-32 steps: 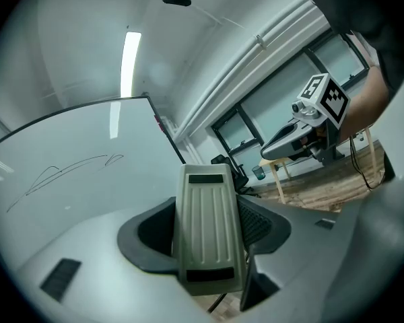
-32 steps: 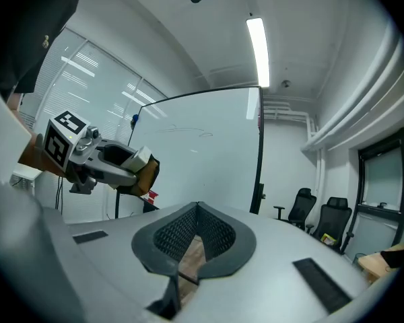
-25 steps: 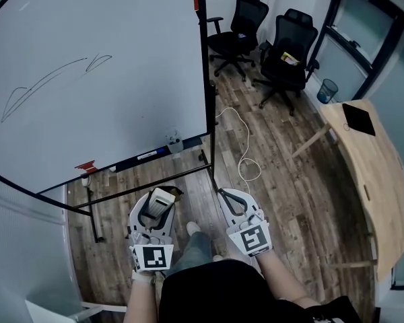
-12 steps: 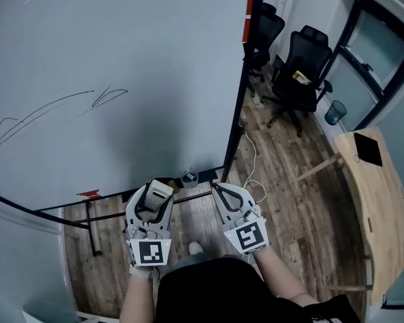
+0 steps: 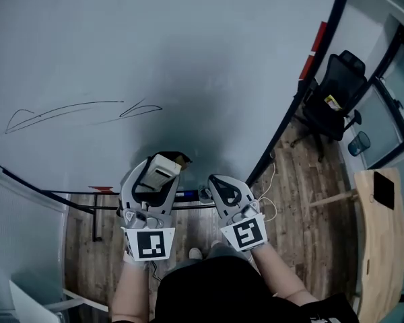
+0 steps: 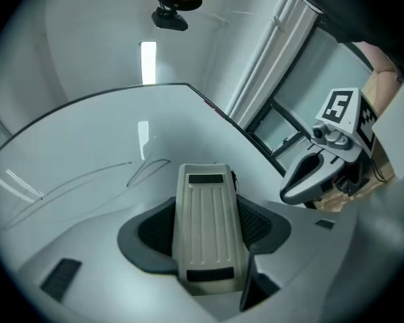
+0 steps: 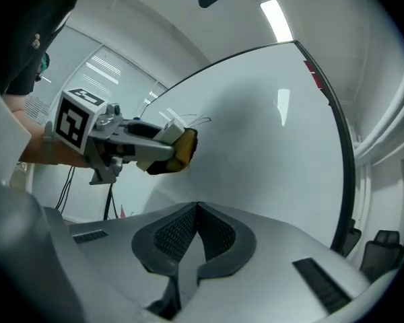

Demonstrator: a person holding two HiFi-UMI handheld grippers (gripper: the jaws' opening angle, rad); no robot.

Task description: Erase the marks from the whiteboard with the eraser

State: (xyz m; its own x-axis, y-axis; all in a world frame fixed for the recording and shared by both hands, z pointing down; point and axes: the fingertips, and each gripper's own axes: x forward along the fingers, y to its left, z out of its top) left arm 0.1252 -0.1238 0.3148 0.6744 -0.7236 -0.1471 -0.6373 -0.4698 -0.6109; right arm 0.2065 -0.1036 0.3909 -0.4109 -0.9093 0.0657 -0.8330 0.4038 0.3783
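Observation:
A large whiteboard (image 5: pixel 188 52) fills the upper part of the head view. Thin black marks (image 5: pixel 81 113) run across its left half, seen also as curved lines (image 6: pixel 141 170) in the left gripper view. My left gripper (image 5: pixel 158 173) is shut on a beige eraser (image 6: pixel 205 227) with a yellow felt side (image 7: pixel 183 150), held just below and right of the marks, close to the board. My right gripper (image 5: pixel 222 188) is shut on nothing, beside the left one and also facing the board (image 7: pixel 269 160).
The board's black frame post (image 5: pixel 303 86) runs down at right. A tray along the board's bottom edge holds a red item (image 5: pixel 102 190). A black office chair (image 5: pixel 333 99), a blue bin (image 5: pixel 359 143) and a wooden table (image 5: pixel 384 247) stand at right.
The view has closed in on the whiteboard and shifted right. Both grippers rose toward the board; the eraser now sits just below the marks.

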